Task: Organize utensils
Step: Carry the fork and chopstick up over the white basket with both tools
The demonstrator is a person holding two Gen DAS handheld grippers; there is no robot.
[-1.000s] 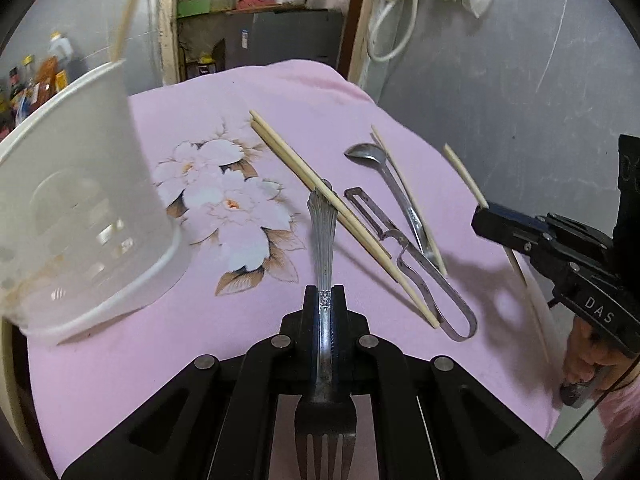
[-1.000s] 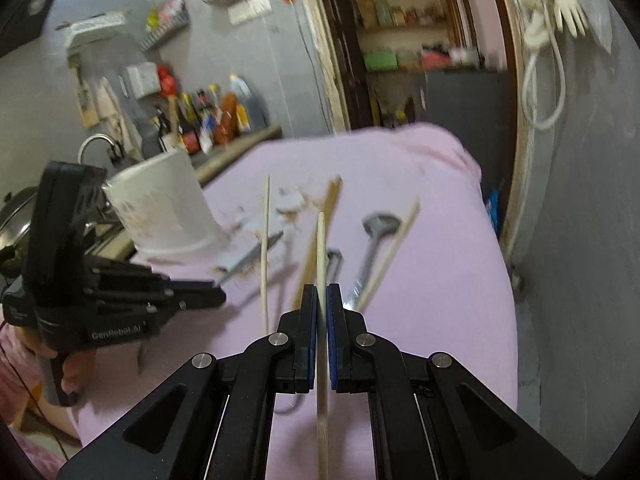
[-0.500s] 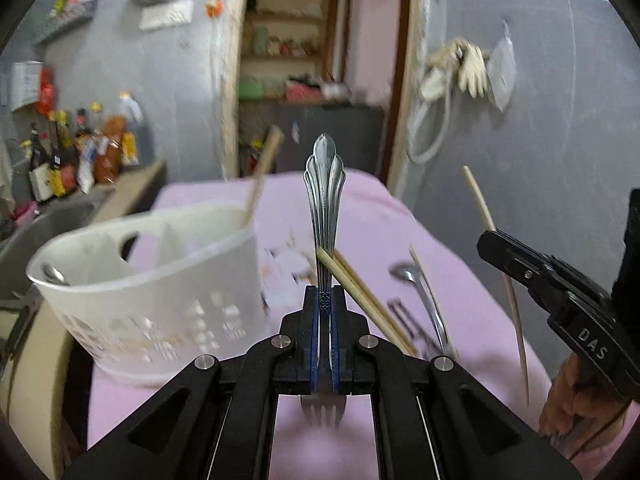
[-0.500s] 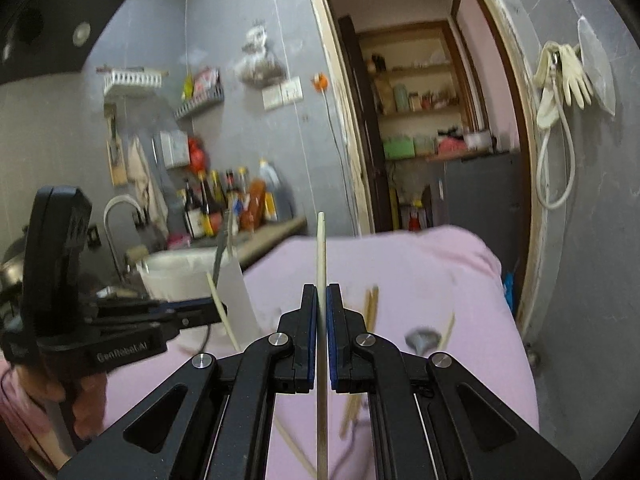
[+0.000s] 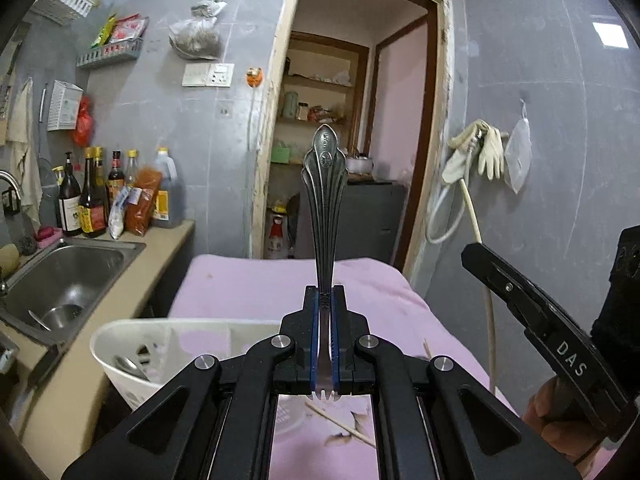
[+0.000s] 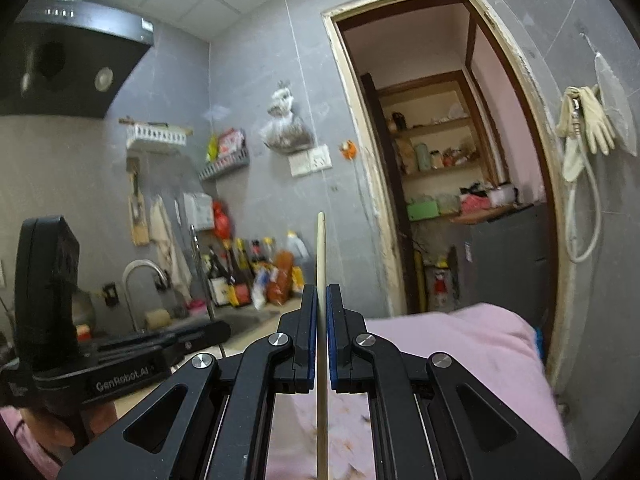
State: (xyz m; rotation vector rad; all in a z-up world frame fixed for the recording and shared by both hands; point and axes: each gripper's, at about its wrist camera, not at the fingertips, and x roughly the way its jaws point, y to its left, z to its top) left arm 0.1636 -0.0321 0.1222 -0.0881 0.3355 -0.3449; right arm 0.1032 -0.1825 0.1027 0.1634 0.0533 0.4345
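Note:
My left gripper (image 5: pixel 325 292) is shut on a silver fork (image 5: pixel 325 200), whose ornate handle sticks up and forward while the tines point back at the camera. Just below and to its left stands the white slotted basket (image 5: pixel 132 344), with a metal utensil inside. My right gripper (image 6: pixel 320 292) is shut on a pale wooden chopstick (image 6: pixel 320 248) that stands upright between its pads. The left wrist view shows the right gripper (image 5: pixel 492 268) with that chopstick (image 5: pixel 478 240) at the right. In the right wrist view the left gripper (image 6: pixel 224 330) is at the left, fork (image 6: pixel 200 272) edge-on.
The pink floral tablecloth (image 5: pixel 260 280) covers the table below both grippers; one loose chopstick (image 5: pixel 340 424) lies on it. A steel sink (image 5: pixel 60 276) and counter with bottles (image 5: pixel 112 196) lie to the left. A grey wall with hanging gloves (image 5: pixel 488 152) is on the right, a doorway ahead.
Both grippers have risen and tilted upward, each keeping its utensil. The spoon, peeler and chopsticks on the table have dropped out of view, and the basket now sits low in the left wrist view.

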